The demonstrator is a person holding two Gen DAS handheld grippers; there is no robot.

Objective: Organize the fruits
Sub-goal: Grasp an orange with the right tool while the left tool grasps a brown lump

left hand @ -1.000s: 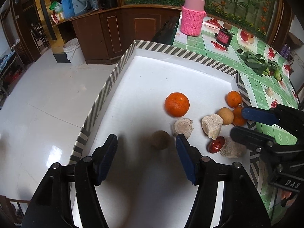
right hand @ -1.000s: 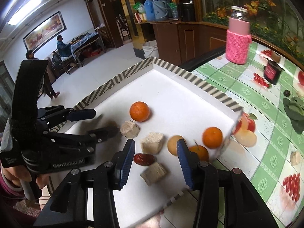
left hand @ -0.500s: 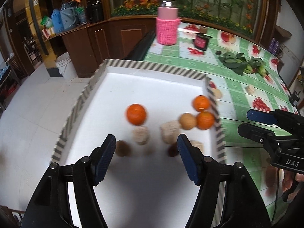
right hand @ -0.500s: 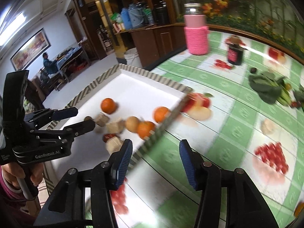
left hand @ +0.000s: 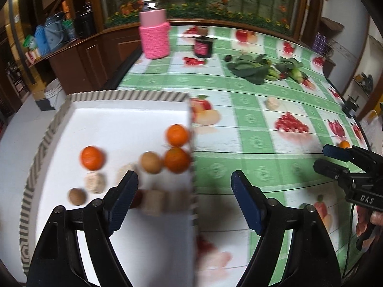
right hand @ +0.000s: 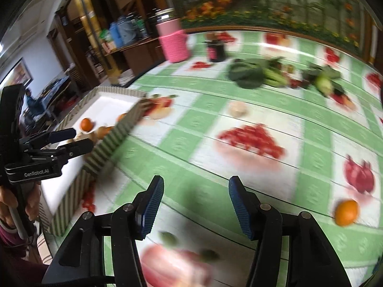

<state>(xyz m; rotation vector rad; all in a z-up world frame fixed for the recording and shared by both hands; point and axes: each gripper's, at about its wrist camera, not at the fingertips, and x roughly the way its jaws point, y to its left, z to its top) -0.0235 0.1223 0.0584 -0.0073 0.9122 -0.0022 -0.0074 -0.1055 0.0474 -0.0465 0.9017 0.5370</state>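
Note:
A white tray with a striped rim [left hand: 59,112] sits at the table's left and holds three oranges [left hand: 92,157], a tan round fruit [left hand: 150,162], a brown one [left hand: 77,196], a red one and several pale cubes. My left gripper [left hand: 184,199] is open and empty, straddling the tray's right wall. My right gripper [right hand: 195,208] is open and empty over the green fruit-print cloth. A loose orange [right hand: 346,212] lies on the cloth to its right, and it also shows in the left wrist view [left hand: 344,144]. The tray also shows in the right wrist view [right hand: 124,122].
A pink-sleeved jar [left hand: 155,35] and a small dark jar [left hand: 203,46] stand at the back. Leafy greens [left hand: 253,70] lie behind. A pale lump [left hand: 272,102] lies mid-table. The table edge and floor drop off left of the tray.
Both grippers have swung right, away from the tray's inside toward the open cloth. The right gripper has left the tray and now faces the loose orange. Both stayed open.

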